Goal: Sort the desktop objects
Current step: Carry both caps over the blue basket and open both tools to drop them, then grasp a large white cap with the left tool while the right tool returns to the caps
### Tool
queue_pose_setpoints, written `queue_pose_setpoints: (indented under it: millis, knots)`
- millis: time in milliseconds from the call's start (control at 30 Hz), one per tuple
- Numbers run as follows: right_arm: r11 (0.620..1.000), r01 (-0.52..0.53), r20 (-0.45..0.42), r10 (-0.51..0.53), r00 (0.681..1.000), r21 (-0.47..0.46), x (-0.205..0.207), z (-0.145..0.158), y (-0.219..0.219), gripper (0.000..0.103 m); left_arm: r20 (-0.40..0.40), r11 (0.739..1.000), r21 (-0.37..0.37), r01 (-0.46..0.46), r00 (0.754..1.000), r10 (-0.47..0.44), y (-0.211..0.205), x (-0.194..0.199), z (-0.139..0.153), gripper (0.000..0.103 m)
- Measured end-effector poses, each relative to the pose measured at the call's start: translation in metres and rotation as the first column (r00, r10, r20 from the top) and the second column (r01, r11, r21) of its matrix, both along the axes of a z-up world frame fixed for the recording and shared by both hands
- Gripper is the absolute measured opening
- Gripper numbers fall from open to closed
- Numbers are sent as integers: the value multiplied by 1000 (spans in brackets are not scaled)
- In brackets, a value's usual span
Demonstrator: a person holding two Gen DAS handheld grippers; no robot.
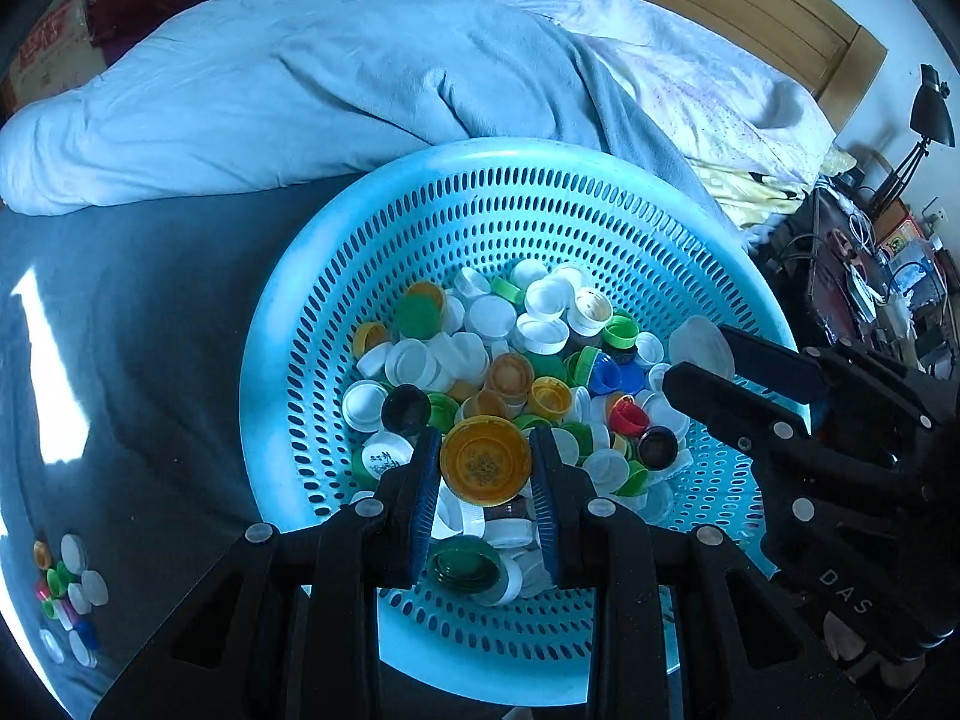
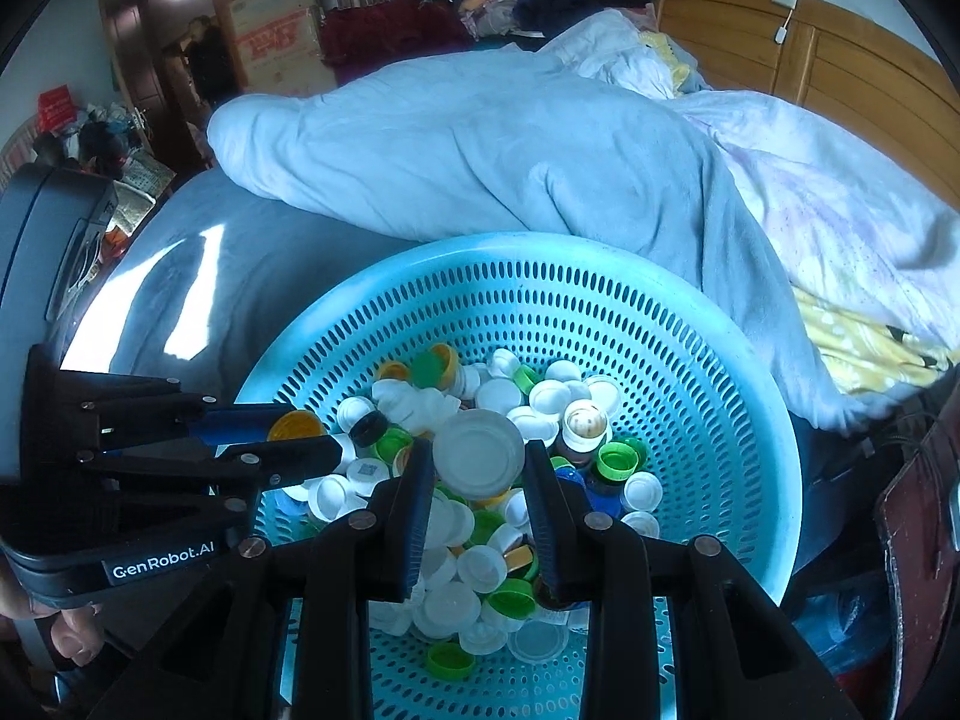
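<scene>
Low in each wrist view, the left gripper clenches a yellow cap and the right gripper a white lid over the cap-filled blue basket, sorted caps lower left, rumpled duvet behind.

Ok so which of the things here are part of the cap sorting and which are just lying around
Part of the job:
- blue basket of mixed caps
- orange cap in the left gripper
- white cap in the right gripper
- sorted caps on the grey sheet

Lying about:
- blue duvet
- desk lamp
- cardboard box
</scene>
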State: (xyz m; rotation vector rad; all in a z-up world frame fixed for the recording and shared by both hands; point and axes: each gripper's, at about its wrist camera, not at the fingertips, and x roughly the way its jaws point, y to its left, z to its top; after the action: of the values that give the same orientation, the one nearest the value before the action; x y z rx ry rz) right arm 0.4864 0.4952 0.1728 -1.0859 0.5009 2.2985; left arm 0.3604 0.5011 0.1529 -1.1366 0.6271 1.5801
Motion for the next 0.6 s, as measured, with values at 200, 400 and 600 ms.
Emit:
queue_pose_setpoints:
  millis: [200,400,600]
  knots:
    - [1000,7,-8,-7,1000,9,1,0,0,33,-31,1000,1,6,999,-6,3,3,1,25]
    - [998,54,-41,-52,998,45,6,13,-1,65,-76,999,33,-23,997,26,-6,-2,6,57]
    - [997,-27,-129,36,991,74,-7,30,-38,66,-103,984,140,-109,987,124,-67,-43,8,57]
